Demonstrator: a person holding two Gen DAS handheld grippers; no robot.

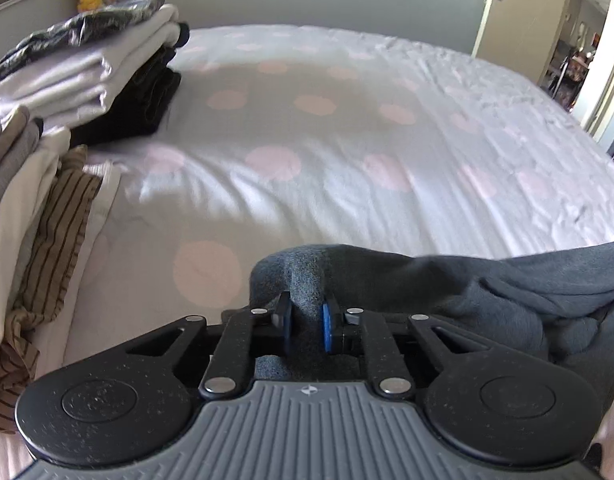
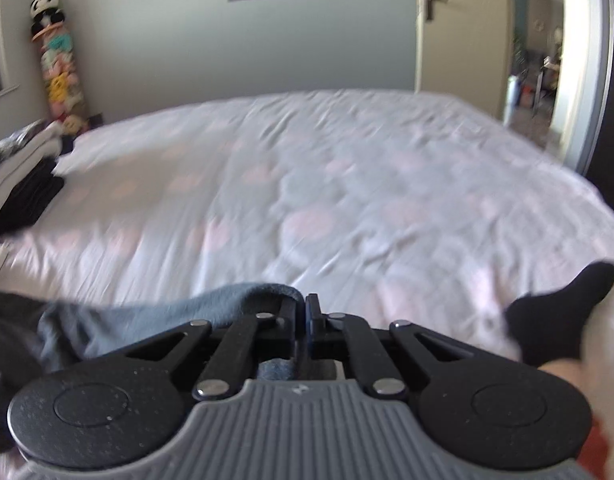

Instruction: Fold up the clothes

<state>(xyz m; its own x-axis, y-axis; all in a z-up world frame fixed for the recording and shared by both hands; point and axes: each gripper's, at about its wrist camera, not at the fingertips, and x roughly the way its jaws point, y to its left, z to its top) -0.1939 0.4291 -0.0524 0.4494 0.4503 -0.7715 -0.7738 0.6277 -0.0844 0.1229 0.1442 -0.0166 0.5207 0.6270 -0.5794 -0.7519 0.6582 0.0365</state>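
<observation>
A blue-grey fleece garment hangs between my two grippers over the near edge of the bed. My left gripper is shut on a bunched fold of it, with cloth bulging up between the blue pads. The garment trails off to the right in that view. In the right wrist view my right gripper is shut on another edge of the same garment, which runs off to the left. The right wrist view is blurred.
The bed has a white cover with pink dots. Folded clothes are stacked at its left, with a striped brown garment nearer. A foot in a black sock rests at the right. An open door is beyond.
</observation>
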